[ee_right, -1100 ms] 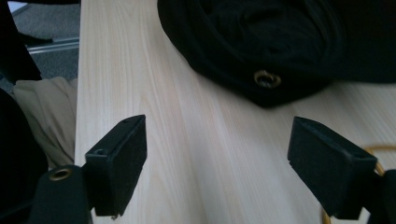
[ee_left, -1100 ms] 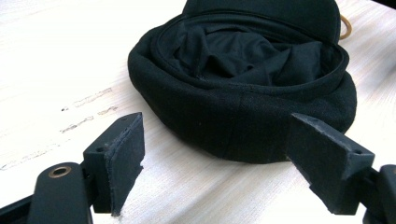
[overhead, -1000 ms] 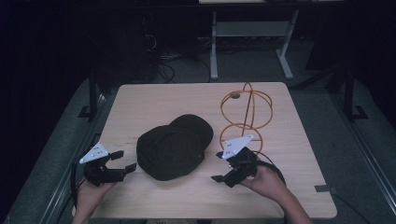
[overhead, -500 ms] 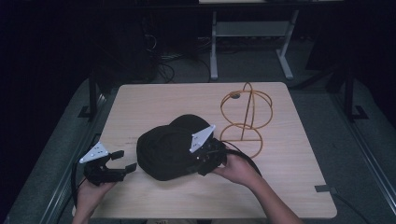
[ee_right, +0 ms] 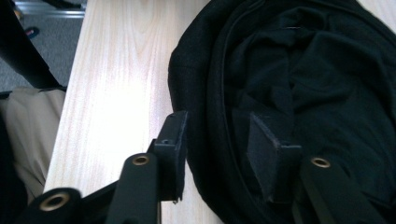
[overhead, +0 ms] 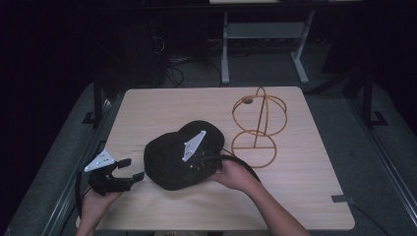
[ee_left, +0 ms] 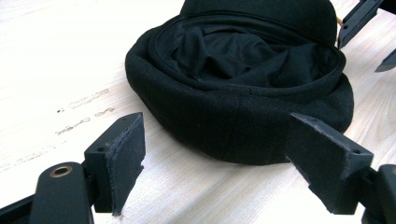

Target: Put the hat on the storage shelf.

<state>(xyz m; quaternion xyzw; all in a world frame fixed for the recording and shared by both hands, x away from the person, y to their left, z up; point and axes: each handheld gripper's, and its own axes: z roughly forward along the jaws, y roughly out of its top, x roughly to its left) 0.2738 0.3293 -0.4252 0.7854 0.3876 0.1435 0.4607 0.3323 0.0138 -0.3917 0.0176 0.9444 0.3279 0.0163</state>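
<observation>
Right gripper [ee_right: 215, 149] sits over the black cap [overhead: 179, 155], jaws parted and straddling its rim, one outside, one inside against the lining; whether they're pinching can't be told. Left gripper [ee_left: 215, 170] waits spread wide, just beside the cap, holding nothing. Cap lies opening-up mid-table [overhead: 162, 105], long axis running from near-left to far-right. No writing is legible. Orange wire stand [overhead: 258, 125] stands just to its right.

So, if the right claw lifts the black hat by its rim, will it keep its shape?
Probably not. The black hat looks like soft cloth with a crumpled lining, so it should sag. It seems light. The right claw straddles the rim, jaws apart; matte fabric likely grips well.
</observation>
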